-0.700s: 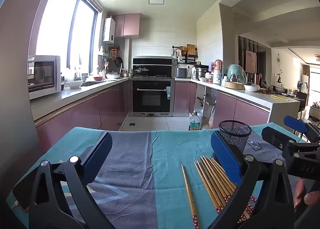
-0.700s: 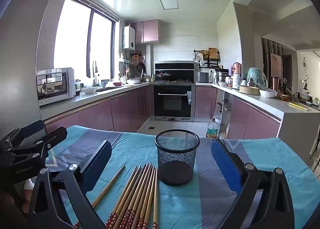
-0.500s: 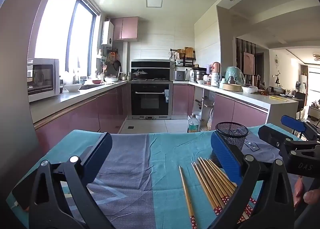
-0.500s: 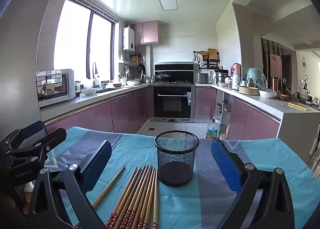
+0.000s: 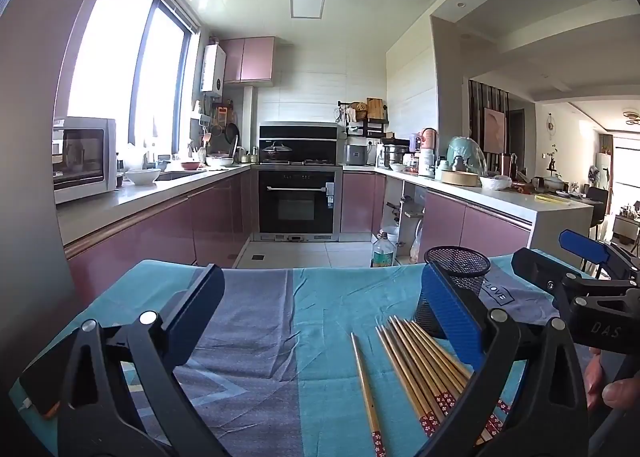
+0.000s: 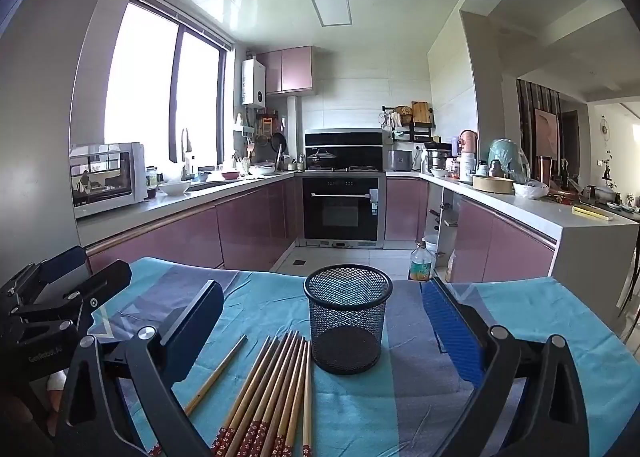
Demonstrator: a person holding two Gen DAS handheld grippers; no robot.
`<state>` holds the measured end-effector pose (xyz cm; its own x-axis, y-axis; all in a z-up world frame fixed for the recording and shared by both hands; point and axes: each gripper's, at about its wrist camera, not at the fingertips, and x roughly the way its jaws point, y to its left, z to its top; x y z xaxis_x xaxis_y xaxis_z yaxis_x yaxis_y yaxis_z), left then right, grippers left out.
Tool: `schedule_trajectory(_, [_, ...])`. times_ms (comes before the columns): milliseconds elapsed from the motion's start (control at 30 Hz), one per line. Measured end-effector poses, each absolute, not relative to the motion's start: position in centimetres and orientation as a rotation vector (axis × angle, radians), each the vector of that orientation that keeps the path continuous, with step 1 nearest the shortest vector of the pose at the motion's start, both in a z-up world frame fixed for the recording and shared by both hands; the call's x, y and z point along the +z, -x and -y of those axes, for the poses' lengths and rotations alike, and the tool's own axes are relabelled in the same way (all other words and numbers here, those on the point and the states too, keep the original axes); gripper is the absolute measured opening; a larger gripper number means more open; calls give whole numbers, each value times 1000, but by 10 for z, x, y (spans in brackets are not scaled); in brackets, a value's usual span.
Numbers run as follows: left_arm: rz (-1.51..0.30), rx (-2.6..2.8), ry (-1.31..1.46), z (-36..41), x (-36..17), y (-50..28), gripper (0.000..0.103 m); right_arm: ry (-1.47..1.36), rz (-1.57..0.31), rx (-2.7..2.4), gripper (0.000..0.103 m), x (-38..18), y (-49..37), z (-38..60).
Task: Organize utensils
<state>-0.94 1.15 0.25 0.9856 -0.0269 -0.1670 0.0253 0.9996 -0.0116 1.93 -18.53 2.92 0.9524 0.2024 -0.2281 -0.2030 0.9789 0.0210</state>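
Observation:
Several wooden chopsticks [image 6: 272, 389] with red patterned ends lie side by side on a teal and grey tablecloth [image 6: 360, 417], one chopstick [image 6: 218, 375] apart to their left. A black mesh cup [image 6: 347, 319] stands upright just behind them, with nothing seen inside. My right gripper [image 6: 320, 329] is open above the cloth, the cup and chopsticks between its blue fingers in the view, untouched. In the left wrist view my left gripper [image 5: 320, 313] is open over bare cloth; the chopsticks [image 5: 420, 369] and cup [image 5: 456, 277] sit by its right finger. The right gripper [image 5: 584, 281] shows at the far right there.
The table's far edge drops to a kitchen floor where a plastic bottle [image 6: 420, 263] stands. Pink cabinets and counters run both sides, with an oven [image 6: 342, 209] at the back. A person's fingers [image 5: 616, 393] hold the right tool's handle.
Both views have tilted slightly downward, so the table's things sit a little higher in frame. Cup and chopsticks have not moved. Both grippers stay wide open.

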Motion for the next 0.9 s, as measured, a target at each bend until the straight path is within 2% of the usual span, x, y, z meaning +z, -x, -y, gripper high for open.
schedule_trajectory(900, [-182, -11, 39, -4, -6, -1, 97, 4, -184, 137, 97, 26, -16, 188])
